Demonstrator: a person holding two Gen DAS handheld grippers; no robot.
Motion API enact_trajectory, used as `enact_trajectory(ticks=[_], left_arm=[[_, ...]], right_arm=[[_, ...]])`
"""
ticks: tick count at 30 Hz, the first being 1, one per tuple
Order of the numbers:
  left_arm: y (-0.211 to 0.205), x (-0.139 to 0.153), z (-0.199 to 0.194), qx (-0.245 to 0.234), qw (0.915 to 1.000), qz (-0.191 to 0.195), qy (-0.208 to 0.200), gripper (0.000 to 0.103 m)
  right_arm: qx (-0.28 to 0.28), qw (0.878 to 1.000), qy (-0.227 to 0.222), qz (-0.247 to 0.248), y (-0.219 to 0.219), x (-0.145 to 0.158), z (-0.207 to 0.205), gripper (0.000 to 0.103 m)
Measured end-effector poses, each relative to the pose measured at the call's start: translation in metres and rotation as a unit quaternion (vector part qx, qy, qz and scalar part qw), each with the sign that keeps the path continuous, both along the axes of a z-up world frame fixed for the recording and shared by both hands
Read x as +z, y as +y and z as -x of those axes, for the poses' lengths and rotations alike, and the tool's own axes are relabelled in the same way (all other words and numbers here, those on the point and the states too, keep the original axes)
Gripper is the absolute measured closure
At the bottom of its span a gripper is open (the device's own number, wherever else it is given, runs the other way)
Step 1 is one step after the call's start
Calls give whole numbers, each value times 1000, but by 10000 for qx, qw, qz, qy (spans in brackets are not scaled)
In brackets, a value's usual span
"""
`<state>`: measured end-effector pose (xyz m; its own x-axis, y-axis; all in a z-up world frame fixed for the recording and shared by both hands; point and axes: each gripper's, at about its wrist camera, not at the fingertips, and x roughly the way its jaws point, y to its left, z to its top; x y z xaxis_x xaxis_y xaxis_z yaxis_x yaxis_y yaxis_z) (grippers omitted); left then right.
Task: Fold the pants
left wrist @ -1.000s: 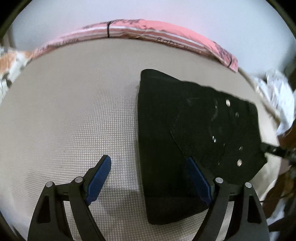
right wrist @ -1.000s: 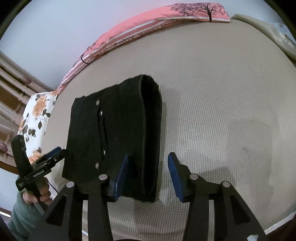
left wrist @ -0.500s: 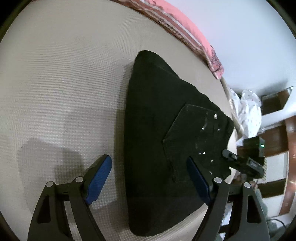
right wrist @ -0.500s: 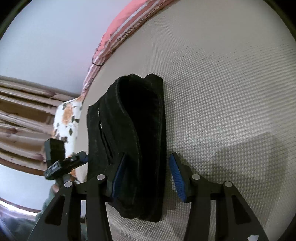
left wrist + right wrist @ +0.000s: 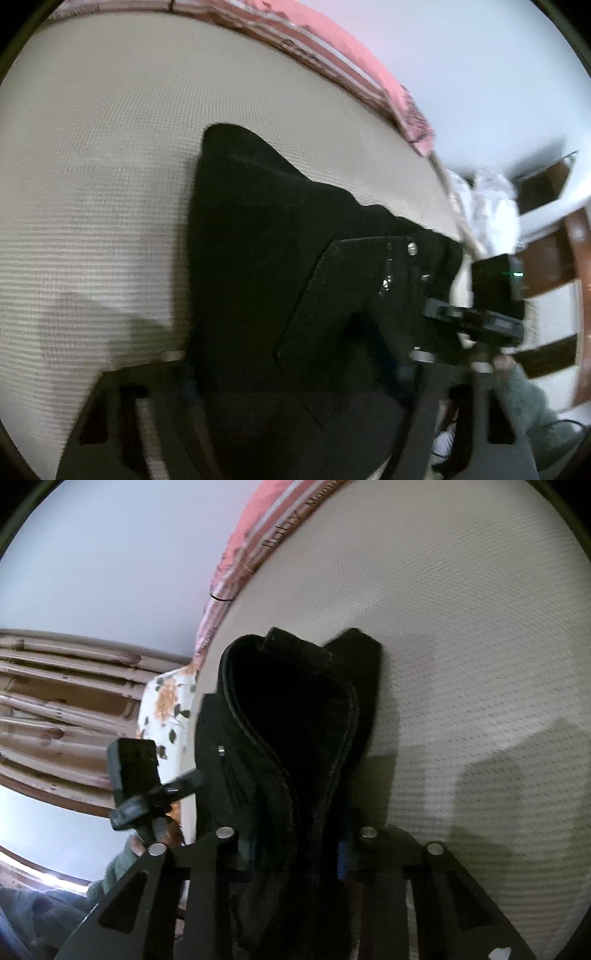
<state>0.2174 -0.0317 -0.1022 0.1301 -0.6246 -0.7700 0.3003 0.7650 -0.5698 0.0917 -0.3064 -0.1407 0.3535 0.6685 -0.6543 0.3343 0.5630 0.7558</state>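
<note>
Left gripper [image 5: 295, 384] straddles near edge of the folded black pants [image 5: 258, 277]; jaws have just been closing, fabric between them, blurred, can't tell if the pads press the cloth yet. Right gripper [image 5: 295, 849] jaws also have just been closing, and in right wrist view they look clamped on the bunched thick fold of the pants [image 5: 295, 720] at their near end, cloth filling the whole gap. Blue pad of one finger [image 5: 341, 853] just visible against the fabric.

Pants lie folded on the beige textured mattress [image 5: 110, 166], metal rivets and pocket flap facing up on the right part in left wrist view. In right wrist view the stacked layers stand up as a rounded loop.

Pink striped cloth [image 5: 332, 48] runs along far edge of mattress, against a pale wall. Floral pillow [image 5: 168, 701] sits beside the pants at mattress edge, wooden slats behind it. Each camera sees the other gripper just past the pants, held by a hand in a grey-green sleeve [image 5: 524, 398].
</note>
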Motion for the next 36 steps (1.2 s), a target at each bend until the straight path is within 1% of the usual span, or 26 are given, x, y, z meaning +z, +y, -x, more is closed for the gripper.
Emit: enact_trajectory(ticks=[2,4,5,9,11,16,20,23,25,28,30,31,32,33,34,35,36], left_arm=[[8,2,-1,34,10000,29,-50,67],[18,7,-5,69,9997,231,-39,77],[23,10,-6,101,9994,321,-53,80],[26,34,-16,163,9986,199,-470,81],[29,45,-28,193,9977,147,-633,81],[33,62,-77,245,9957,-98,-890,81],[33,65,-118,324,9944,-311,-958,81],[37,65,-137,377,9932,-411,-1017,81],[38,61,-147,426,9926,-469,-1038,81],[35,47,-156,420,9926,-596,-974,81],[34,28,-159,399,9908,-893,-934,76],[32,21,-161,432,9899,-1011,-895,65],[33,13,-160,504,9879,-1156,-905,53],[33,10,-159,554,9863,-1224,-955,48],[34,6,-156,661,9830,-1352,-1048,40],[33,5,-153,667,9807,-1433,-1149,38],[32,5,-151,644,9786,-1502,-1251,37]], right_arm=[[5,9999,-97,32,3,9,-2,78],[-16,9999,-155,39,7,17,-7,78],[-42,9999,-164,28,7,19,-10,79],[-68,9996,-276,0,15,31,-34,79],[-6,9993,-366,84,20,34,-53,79],[62,9988,-455,165,25,27,-107,80],[118,9983,-491,294,28,17,-151,80],[183,9976,-477,467,32,10,-181,80],[208,9971,-457,580,34,5,-191,80],[286,9959,-380,769,35,-4,-196,80],[355,9924,-241,1157,35,-14,-195,79],[381,9900,-152,1352,36,-18,-195,78],[453,9837,-110,1738,40,-21,-194,72],[497,9786,-124,1992,43,-22,-192,61],[542,9717,-151,2294,48,-21,-189,58],[575,9675,-200,2452,51,-20,-187,57],[588,9645,-209,2566,53,-19,-187,52]])
